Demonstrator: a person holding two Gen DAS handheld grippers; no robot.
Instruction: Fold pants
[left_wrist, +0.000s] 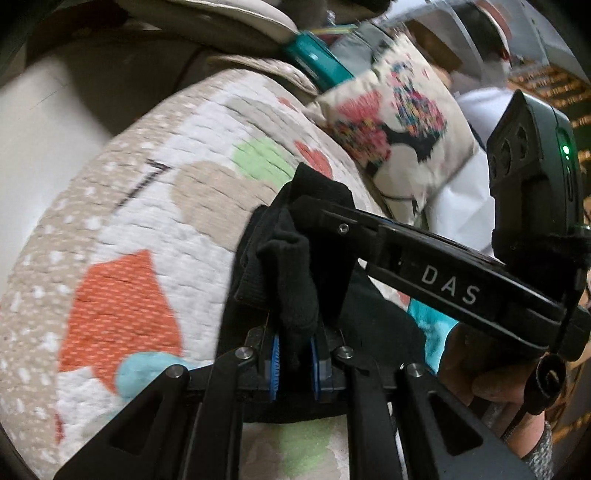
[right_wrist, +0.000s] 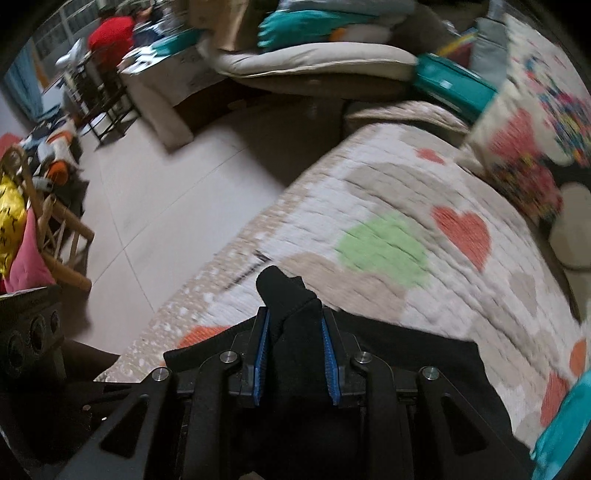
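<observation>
The pants (left_wrist: 295, 266) are black, of a soft ribbed knit, and lie bunched at the near edge of a bed covered by a quilted spread (left_wrist: 155, 236) with orange hearts and green, tan and blue patches. The left tongs (left_wrist: 294, 354) are clenched on a thick fold of the dark cloth, which stands up between the blue pads (left_wrist: 275, 363) in a rumpled ridge. In the left wrist view the right tongs (left_wrist: 314, 212) reach in from the right and bite the same bunch higher up. From the right wrist view the right tongs (right_wrist: 294, 363) grasp a peak of the pants (right_wrist: 284, 295); the rest spreads flat and dark under them, though blur hides its edges. A patterned cushion (left_wrist: 399, 125) rests farther back on the bed.
</observation>
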